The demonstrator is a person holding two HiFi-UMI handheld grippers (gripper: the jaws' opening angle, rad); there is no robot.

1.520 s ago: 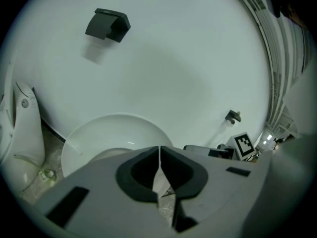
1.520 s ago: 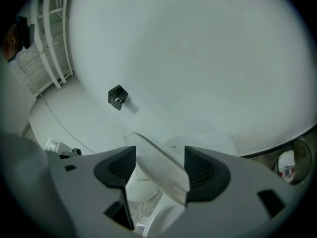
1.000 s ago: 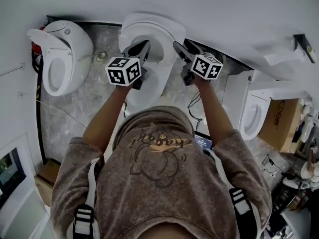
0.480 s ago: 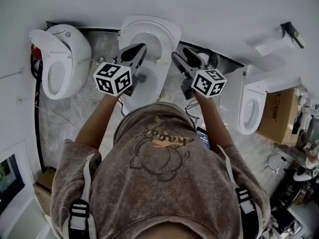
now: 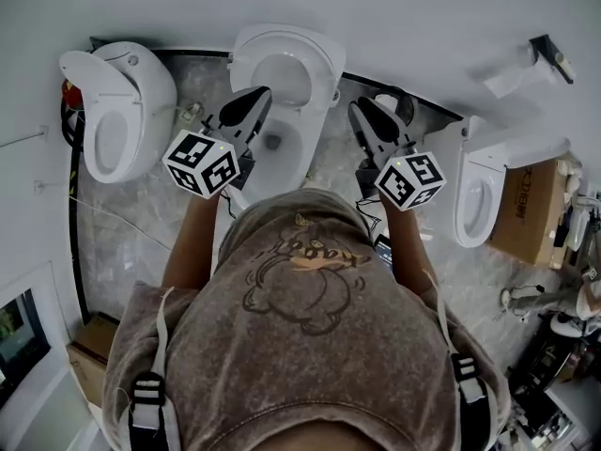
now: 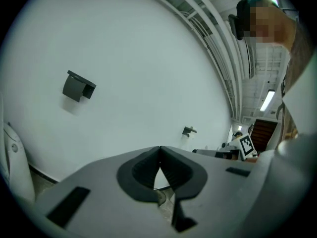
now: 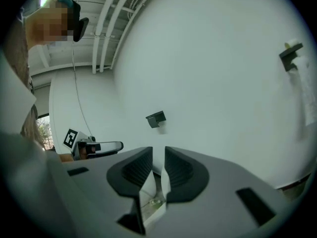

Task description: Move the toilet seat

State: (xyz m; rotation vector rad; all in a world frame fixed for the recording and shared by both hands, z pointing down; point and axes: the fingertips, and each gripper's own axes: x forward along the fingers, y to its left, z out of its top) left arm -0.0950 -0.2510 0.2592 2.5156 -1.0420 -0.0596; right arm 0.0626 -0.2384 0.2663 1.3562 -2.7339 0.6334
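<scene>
In the head view the middle toilet (image 5: 315,83) stands against the wall, its white seat ring (image 5: 282,56) tipped up and back above the open bowl (image 5: 274,141). My left gripper (image 5: 258,94) hovers over the bowl's left side, apart from the seat, jaws shut on nothing (image 6: 159,150). My right gripper (image 5: 359,108) hangs to the right of the toilet, touching nothing. Its jaws have just been closing and now show a narrow gap with nothing between them (image 7: 158,152). Both gripper views look at the bare white wall.
A second toilet (image 5: 117,111) stands at the left and a third (image 5: 488,191) at the right. A cardboard box (image 5: 531,224) sits beside the right one. Cables (image 5: 68,148) run along the left floor. A paper holder (image 5: 547,53) hangs on the wall.
Both grippers have pulled back from the seat toward the person and risen. The right gripper's jaws have narrowed from wide open to a slim gap. The seat stays up.
</scene>
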